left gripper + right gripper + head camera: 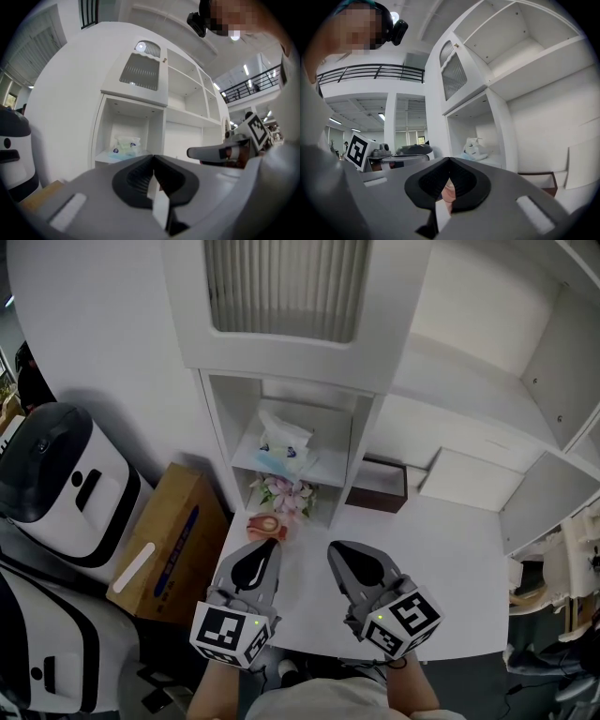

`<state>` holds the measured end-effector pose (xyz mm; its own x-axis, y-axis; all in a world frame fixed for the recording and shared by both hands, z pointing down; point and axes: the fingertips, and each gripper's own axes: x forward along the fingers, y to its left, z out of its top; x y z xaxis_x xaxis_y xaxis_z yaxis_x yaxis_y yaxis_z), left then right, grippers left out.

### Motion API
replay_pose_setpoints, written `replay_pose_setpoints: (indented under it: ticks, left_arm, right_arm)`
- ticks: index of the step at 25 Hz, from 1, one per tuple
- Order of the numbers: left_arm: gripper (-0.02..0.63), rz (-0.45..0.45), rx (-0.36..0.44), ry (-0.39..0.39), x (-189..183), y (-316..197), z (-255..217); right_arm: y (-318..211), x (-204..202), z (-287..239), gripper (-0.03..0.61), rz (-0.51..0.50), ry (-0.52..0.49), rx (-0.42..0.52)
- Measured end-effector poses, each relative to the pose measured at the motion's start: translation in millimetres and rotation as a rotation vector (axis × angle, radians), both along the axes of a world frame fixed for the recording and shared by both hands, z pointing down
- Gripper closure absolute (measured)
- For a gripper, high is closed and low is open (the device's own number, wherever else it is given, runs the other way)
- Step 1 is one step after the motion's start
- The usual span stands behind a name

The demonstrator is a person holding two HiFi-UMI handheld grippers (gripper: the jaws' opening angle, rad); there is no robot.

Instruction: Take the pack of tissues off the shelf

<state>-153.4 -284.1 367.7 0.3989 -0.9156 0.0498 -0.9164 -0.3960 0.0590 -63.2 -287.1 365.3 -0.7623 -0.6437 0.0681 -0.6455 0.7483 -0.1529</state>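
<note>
Both grippers are held side by side above the near part of the white desk (441, 568), and they point toward the shelf unit (370, 418). On the left gripper (269, 543) the two jaws are closed, tip against tip, and nothing is between them. The right gripper (335, 548) has its jaws closed in the same way and holds nothing. Through the small gap behind its tips, the right gripper view shows only something pinkish that lies farther away.

The shelf unit is white and stands at the back of the desk. It has a narrow open compartment with a slatted door (281, 282) above it, and wider open shelves to the right. On the floor to the left of the desk stands a white machine with a black top (56, 479). Between this machine and the desk there is a brown cardboard box (169, 545). On the desk, just beside the narrow compartment on its right, stands a dark brown box (378, 486).

The pack of tissues (281, 444) lies on the shelf board inside the narrow compartment, well apart from both grippers. Its wrapper is white and light blue. Under that board, on the desk, is a bunch of pink flowers (286, 493). In front of the flowers lies a small orange-pink object (266, 526), just ahead of the left gripper's tips; I cannot tell what it is.
</note>
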Motion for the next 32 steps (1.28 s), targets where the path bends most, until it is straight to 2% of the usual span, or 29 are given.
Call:
replay_pose_setpoints:
  ticks: [6, 16, 21, 32]
  left_arm:
    - [0.611, -0.045, -0.017, -0.01, -1.6, -18.2, 3.7]
    - [0.58, -0.092, -0.061, 0.021, -6.1, -52.6, 0.2]
    - [0.538, -0.101, -0.085, -0.012, -5.0, -72.1, 0.7]
    - [0.463, -0.088, -0.134, -0.018, 7.5, -111.4, 9.5]
  right_arm:
    - [-18.5, 2.1, 1.1, 0.577, -0.024, -0.004, -0.005]
    - [-41.3, 5.6, -2.3, 0.577, -0.055, -0.01, -0.007]
    - [-49.7, 8.2, -1.5, 0.577, -0.061, -0.013, -0.011]
    - [-69.6, 20.7, 1.0, 0.577, -0.054, -0.013, -0.017]
